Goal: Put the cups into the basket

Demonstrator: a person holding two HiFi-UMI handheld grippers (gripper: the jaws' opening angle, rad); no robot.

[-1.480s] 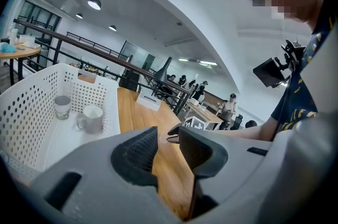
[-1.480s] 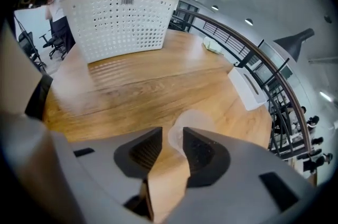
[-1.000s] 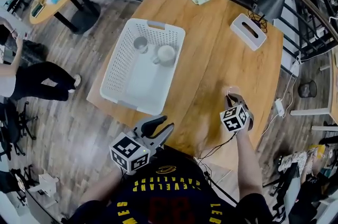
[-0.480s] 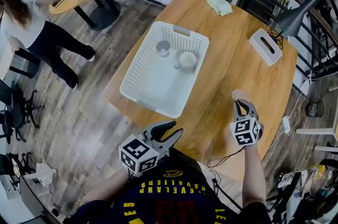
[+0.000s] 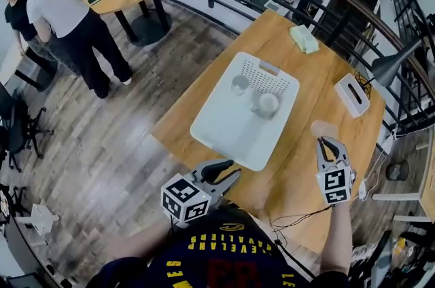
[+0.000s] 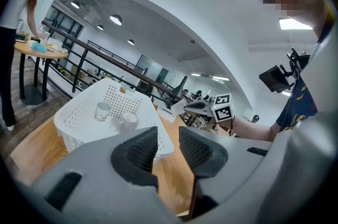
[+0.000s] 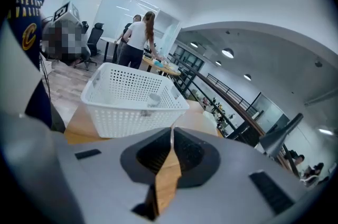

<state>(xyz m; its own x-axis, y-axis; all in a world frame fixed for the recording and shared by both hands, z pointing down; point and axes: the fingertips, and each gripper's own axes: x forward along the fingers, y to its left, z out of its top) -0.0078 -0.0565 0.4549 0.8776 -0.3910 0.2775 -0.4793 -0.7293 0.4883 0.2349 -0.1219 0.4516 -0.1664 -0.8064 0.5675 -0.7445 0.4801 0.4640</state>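
On the desk [image 5: 316,79], the basket [image 5: 228,127] holds two cups [image 5: 266,103]; our left fingers [image 6: 141,150] gape empty, right fingers [image 7: 193,154] pinch a translucent cup [image 5: 324,129].

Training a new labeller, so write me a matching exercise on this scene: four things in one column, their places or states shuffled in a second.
Column one:
1. white mug
2. tissue box
3. left gripper
4. right gripper

Column two:
a. jaws apart, nothing between them
b. inside the basket
c. shut on the clear cup
d. on the table, near the lamp

Pairs: 1-b, 2-d, 3-a, 4-c.
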